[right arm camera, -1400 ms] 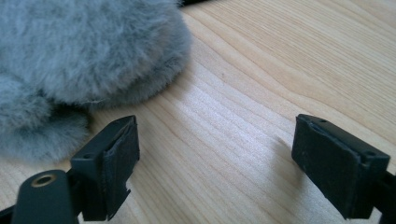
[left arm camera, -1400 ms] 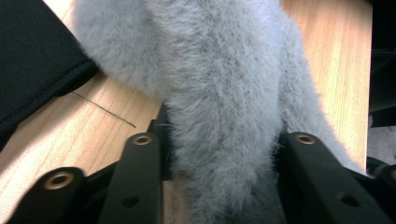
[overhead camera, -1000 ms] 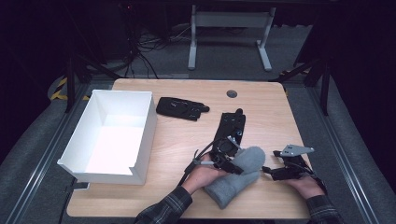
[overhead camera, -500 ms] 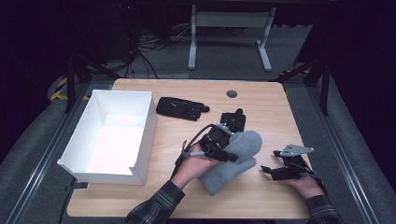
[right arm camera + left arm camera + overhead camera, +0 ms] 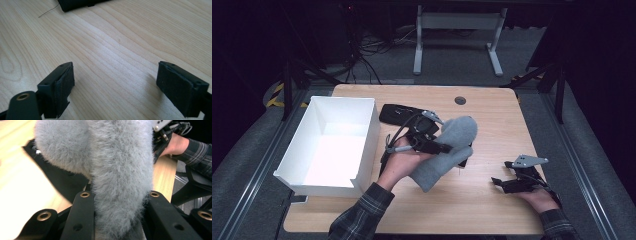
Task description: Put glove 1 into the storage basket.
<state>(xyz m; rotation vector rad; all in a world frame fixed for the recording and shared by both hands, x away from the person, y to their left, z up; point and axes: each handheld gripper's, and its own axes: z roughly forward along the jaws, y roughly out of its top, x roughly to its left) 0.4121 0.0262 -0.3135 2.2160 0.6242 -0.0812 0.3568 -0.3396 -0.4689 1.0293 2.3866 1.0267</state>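
Note:
A grey fuzzy mitten-shaped cloth [image 5: 451, 149] hangs above the wooden table [image 5: 497, 120], with my left gripper [image 5: 433, 144] shut on it near the table's middle. In the left gripper view the grey fuzzy cloth [image 5: 117, 167] fills the gap between both black jaws of the left gripper [image 5: 120, 200], which press into its fur. My right gripper [image 5: 503, 184] rests low at the front right, and in its own view the right gripper [image 5: 116, 68] stands open with bare wood between its pads.
A white open box [image 5: 312, 165] stands at the table's left. A flat black case [image 5: 398, 114] lies beyond the held cloth, and another black piece [image 5: 463, 162] lies beneath it. A round grommet [image 5: 460, 100] sits near the far edge.
My left gripper has lifted the grey cloth off the table and carried it up and to the left. The right gripper has stayed put.

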